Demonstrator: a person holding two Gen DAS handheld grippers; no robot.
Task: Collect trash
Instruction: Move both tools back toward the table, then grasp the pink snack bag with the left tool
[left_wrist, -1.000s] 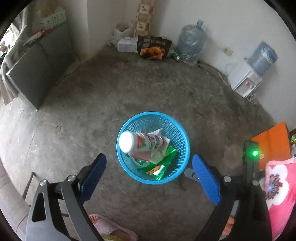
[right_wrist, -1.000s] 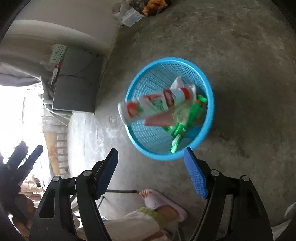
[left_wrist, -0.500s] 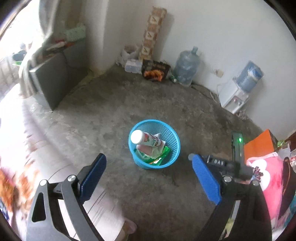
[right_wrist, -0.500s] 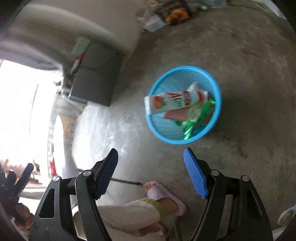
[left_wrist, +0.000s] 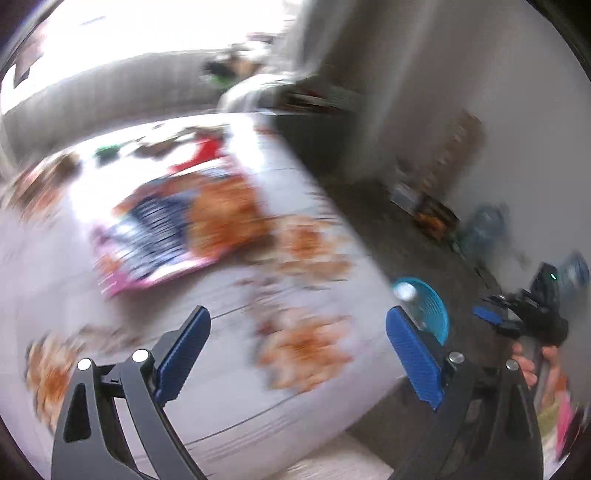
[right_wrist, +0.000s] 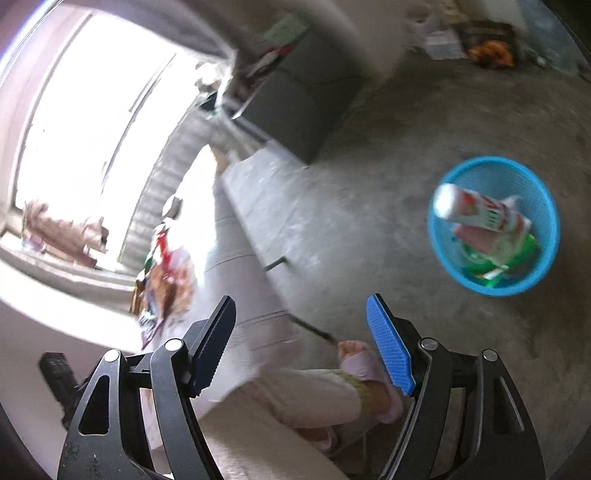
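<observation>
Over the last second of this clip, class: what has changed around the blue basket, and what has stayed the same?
Both grippers swung away from the blue basket: in the left wrist view it slid from centre to the right edge, and a tiled floor strewn with wrappers came into view. The left gripper and right gripper stayed open and empty. The white bottle and green wrappers stayed in the basket.

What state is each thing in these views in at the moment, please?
Left tool: open, nothing between its pads.
Right tool: open, empty.
Blue basket: upright on the floor, partly filled.
White bottle: lying tilted in the basket, its end above the rim.
Green wrappers: crumpled in the basket under the bottle.
</observation>
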